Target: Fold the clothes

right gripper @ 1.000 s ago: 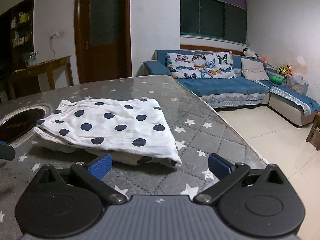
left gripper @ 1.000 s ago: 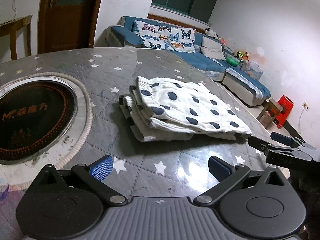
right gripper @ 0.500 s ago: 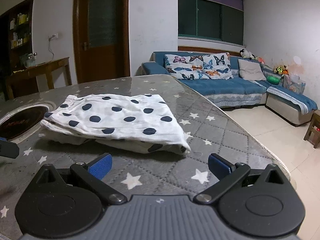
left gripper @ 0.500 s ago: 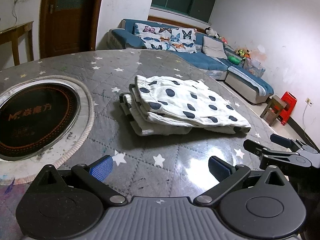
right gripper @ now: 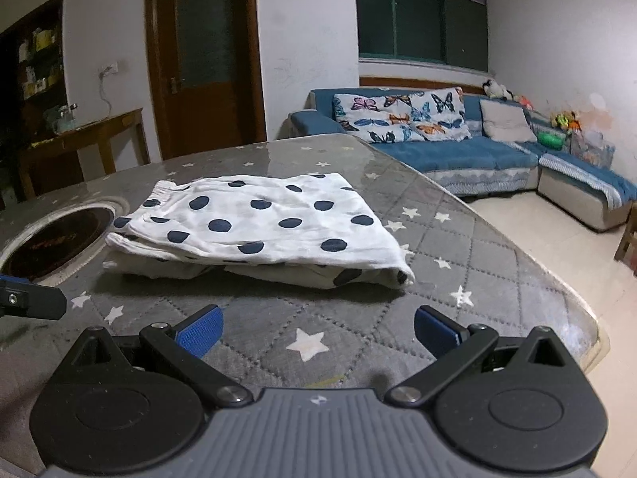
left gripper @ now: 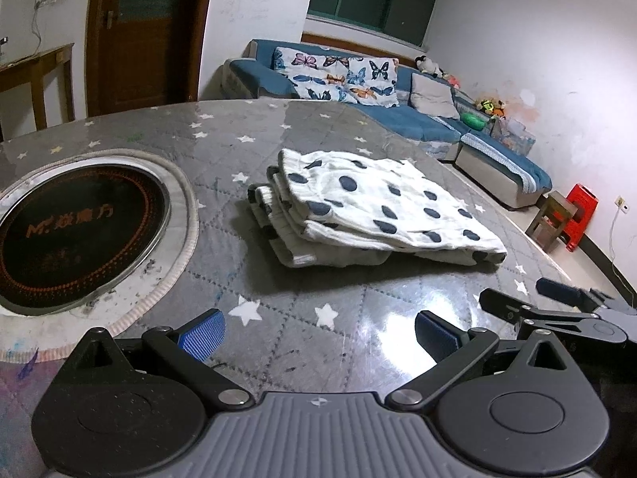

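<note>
nearest the lens, the left gripper [left gripper: 316, 336] hung low over the table [left gripper: 358, 342], its blue pads spread wide with nothing between them. the right gripper [right gripper: 316, 332] sat the same way in its own view: jaws wide apart, empty, bare star-printed cloth under the gap. both were held short of the garment, touching no fabric, which i'd judge suits either a stand-off before going in or a let-go with the work finished; one moment couldn't settle which.

just beyond the pads lay the polka-dot garment [right gripper: 258, 227], on the table, a little way in from its right-hand edge and beside the round cooker plate [left gripper: 75, 235] sunk into the top. it was white with dark blue dots, and it already lay folded: several layers stacked into a rough rectangle, elastic waistband ends showing at the left, layer edges stepped rather than flush, and the near right corner curled slightly under. the top face looked fairly smooth, only softly wrinkled.

further back, well apart from all this, the blue sofa [right gripper: 458, 151] with butterfly cushions ran along the wall.
</note>
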